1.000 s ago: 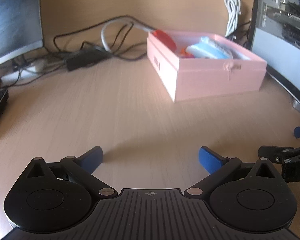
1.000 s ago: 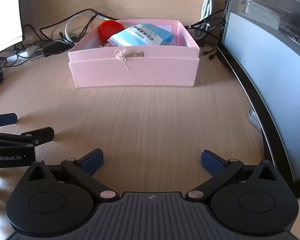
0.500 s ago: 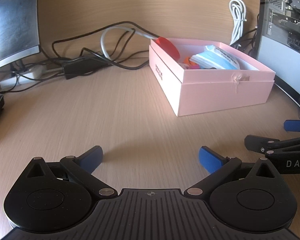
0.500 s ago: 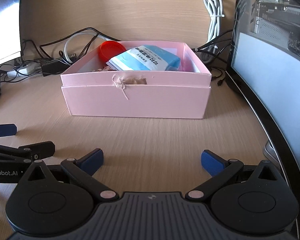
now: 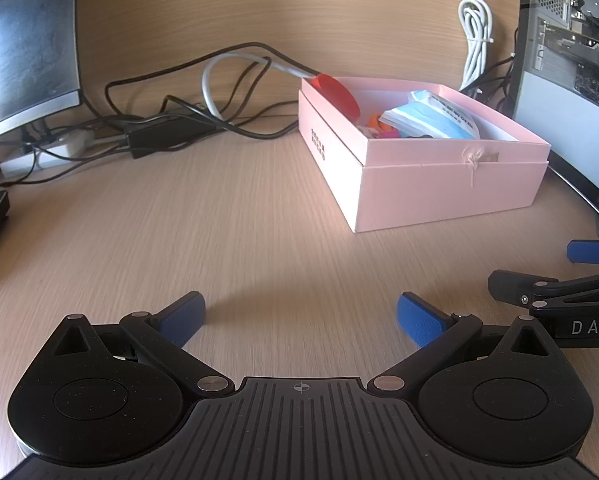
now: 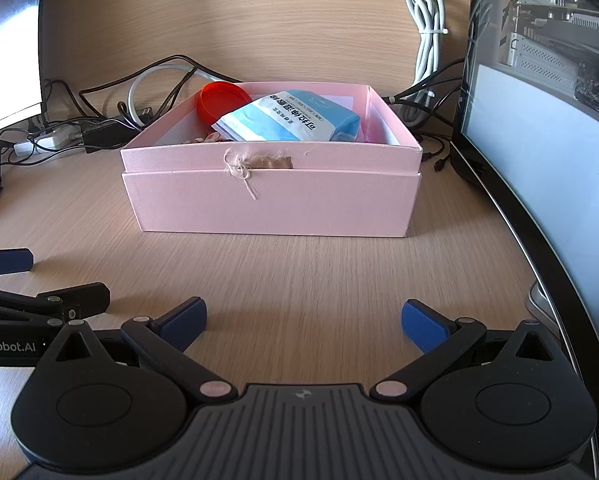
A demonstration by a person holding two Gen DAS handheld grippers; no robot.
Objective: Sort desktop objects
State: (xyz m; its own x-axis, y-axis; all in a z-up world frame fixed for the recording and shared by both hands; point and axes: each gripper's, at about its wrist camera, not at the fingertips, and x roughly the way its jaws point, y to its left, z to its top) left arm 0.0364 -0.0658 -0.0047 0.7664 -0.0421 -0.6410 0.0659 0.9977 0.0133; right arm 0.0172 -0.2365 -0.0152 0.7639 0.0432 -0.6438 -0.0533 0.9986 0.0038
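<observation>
Probably light, flimsy card – box [image 6: 271,208] at 12 o'clock; pinch a side wall. Left gripper [image 5: 301,316] & right gripper [image 6: 304,319] both spread, empty.

Two low desk-level views, shared pink box [image 5: 439,184].

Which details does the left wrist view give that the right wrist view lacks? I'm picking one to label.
Only the left wrist view shows the box's left side with dark print and small orange bits inside. Only the right shows the packet's print clearly and the box front square on. Both show the red lid, white cable, and both claws open: left, right.
</observation>
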